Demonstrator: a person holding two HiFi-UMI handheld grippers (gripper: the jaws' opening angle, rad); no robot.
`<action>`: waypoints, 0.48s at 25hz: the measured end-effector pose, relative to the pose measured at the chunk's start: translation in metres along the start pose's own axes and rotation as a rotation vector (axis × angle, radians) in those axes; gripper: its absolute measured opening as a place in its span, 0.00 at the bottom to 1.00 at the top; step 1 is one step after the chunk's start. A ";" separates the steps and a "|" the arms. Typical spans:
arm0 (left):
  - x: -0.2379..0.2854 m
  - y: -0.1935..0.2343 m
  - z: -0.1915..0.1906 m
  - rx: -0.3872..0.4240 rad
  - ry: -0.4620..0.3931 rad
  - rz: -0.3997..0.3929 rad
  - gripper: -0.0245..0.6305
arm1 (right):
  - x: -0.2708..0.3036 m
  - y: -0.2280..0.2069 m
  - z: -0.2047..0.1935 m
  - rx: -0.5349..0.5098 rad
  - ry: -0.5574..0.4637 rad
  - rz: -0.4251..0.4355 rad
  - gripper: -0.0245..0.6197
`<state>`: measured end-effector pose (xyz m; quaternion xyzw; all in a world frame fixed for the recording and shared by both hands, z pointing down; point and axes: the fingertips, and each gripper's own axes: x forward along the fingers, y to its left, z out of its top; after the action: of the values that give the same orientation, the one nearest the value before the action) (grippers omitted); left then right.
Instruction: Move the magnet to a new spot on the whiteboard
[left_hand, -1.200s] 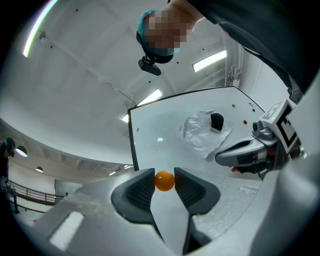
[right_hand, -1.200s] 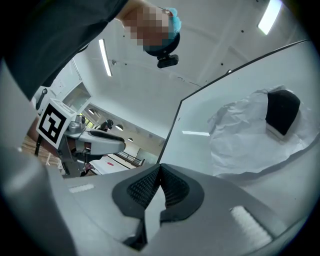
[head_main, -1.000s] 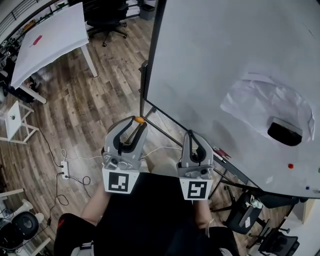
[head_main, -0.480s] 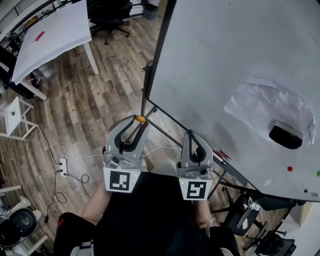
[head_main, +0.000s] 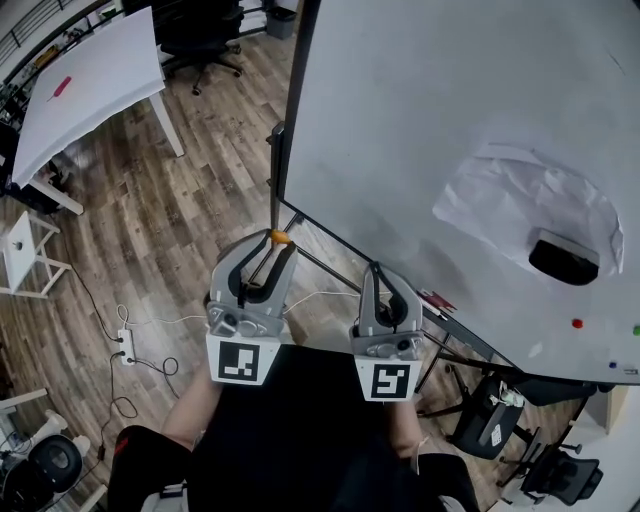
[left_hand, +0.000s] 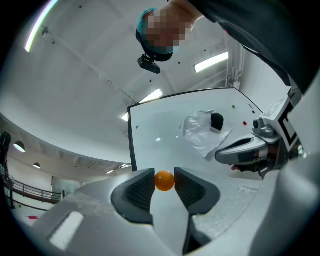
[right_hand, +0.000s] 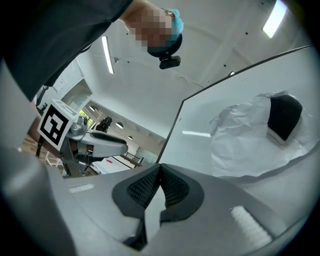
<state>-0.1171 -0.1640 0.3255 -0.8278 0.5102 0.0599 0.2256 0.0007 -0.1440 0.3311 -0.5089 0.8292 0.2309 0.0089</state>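
- While it is standing on its dark frame, the whiteboard (head_main: 420, 100) is filling the upper right of the head view; its top and right edges are running out of the picture.
- Crumpled sheet (head_main: 510, 205): lying flat against the whiteboard's right half, well apart from both grippers. What is fixing it there is not showing clearly.
- Left gripper (head_main: 272, 245): pointing at the whiteboard's lower left corner, its fingers (left_hand: 141, 185) pinching the orange magnet from both sides.
- Right gripper (head_main: 377, 272): hanging beside the left one, below the whiteboard's bottom edge, its fingers (right_hand: 172, 187) pressing together on nothing.
- Black block (head_main: 563, 257): sitting on the sheet, towards the whiteboard's right side; probably an eraser.
- Magnet (left_hand: 164, 181): an orange ball with no long axis to line up, being held just off the whiteboard's lower left corner and seemingly clear of the surface. Bare board is lying ahead and to the right of the pads, so the left hand alone is looking placed for the coming move.
- Red dot (head_main: 577, 323): clinging near the whiteboard's lower right corner, too small to be identifying.
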 end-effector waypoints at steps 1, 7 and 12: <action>0.002 -0.002 0.001 -0.002 -0.005 -0.006 0.24 | -0.001 -0.003 0.000 -0.001 0.002 -0.009 0.04; 0.017 -0.012 0.003 -0.016 -0.029 -0.042 0.24 | -0.009 -0.015 -0.006 -0.013 0.027 -0.046 0.04; 0.029 -0.021 0.004 -0.028 -0.045 -0.072 0.24 | -0.013 -0.028 -0.009 -0.015 0.034 -0.087 0.04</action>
<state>-0.0843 -0.1784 0.3190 -0.8472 0.4740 0.0774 0.2272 0.0327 -0.1466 0.3323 -0.5483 0.8046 0.2280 0.0009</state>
